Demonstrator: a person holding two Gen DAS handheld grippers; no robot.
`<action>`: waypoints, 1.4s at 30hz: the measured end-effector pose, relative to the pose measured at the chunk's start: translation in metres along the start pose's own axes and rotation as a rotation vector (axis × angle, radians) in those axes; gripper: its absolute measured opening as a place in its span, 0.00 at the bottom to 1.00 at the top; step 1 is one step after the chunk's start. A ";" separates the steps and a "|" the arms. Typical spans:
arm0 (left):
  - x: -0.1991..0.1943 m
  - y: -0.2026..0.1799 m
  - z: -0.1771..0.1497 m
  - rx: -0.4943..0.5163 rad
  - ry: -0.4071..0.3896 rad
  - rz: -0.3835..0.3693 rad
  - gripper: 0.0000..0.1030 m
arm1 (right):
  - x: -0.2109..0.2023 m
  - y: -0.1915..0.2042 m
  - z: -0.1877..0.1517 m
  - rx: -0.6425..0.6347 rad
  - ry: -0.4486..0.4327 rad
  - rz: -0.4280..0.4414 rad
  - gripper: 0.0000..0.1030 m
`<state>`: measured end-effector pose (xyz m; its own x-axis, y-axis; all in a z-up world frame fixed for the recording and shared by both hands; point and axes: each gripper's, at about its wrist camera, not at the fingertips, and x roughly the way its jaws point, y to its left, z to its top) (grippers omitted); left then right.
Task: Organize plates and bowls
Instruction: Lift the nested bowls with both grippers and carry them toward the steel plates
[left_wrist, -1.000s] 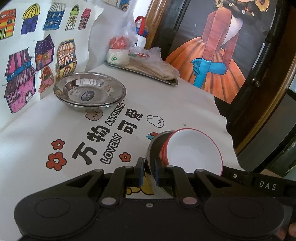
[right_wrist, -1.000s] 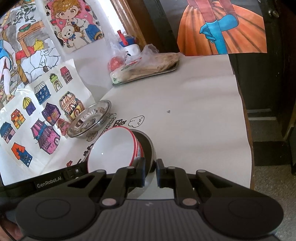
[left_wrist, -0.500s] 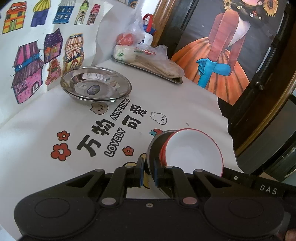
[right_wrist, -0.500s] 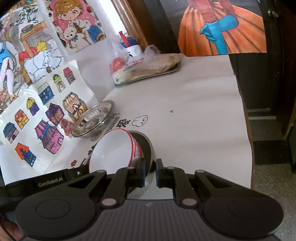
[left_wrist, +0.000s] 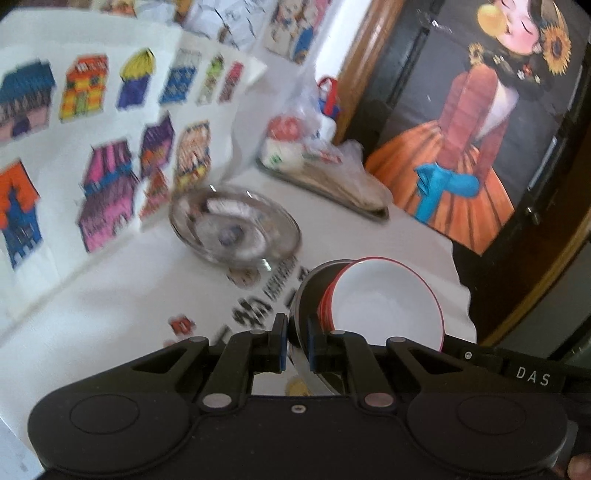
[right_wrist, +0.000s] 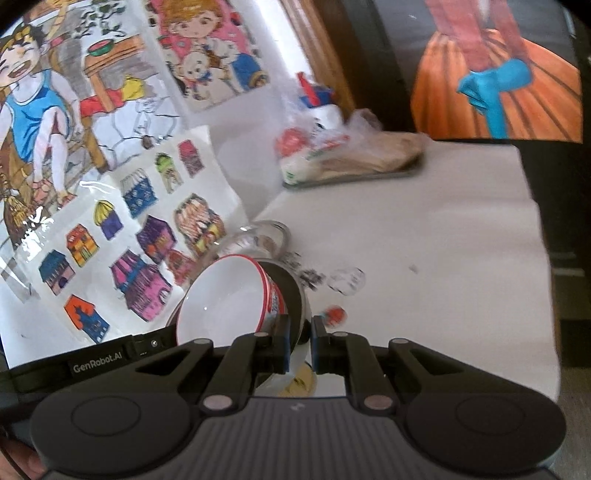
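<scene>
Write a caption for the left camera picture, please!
Both grippers lift a steel bowl holding a white bowl.

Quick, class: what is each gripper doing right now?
Left gripper: closed on the metal bowl's rim.
Right gripper: closed on the same bowl's opposite rim.

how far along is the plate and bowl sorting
Done: steel plates sit stacked by the house drawings, and the white bowl is nested in a steel bowl. In hand: the left gripper and right gripper each clamp the steel bowl's rim on opposite sides, jaws shut on it, holding the tilted stack above the table. Left: setting the bowls down, probably near the plates.
</scene>
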<state>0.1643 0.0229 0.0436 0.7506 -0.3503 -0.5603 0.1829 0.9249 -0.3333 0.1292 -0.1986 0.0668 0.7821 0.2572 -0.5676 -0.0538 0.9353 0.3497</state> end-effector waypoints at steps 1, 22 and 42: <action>0.000 0.003 0.005 -0.004 -0.009 0.008 0.09 | 0.004 0.004 0.005 -0.010 -0.002 0.007 0.11; 0.059 0.047 0.092 -0.031 -0.089 0.167 0.09 | 0.127 0.039 0.081 -0.079 0.027 0.108 0.11; 0.117 0.067 0.104 -0.051 -0.027 0.226 0.09 | 0.189 0.026 0.086 -0.064 0.093 0.116 0.11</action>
<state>0.3308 0.0592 0.0344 0.7858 -0.1309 -0.6045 -0.0229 0.9705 -0.2399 0.3291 -0.1465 0.0321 0.7077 0.3826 -0.5939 -0.1818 0.9110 0.3702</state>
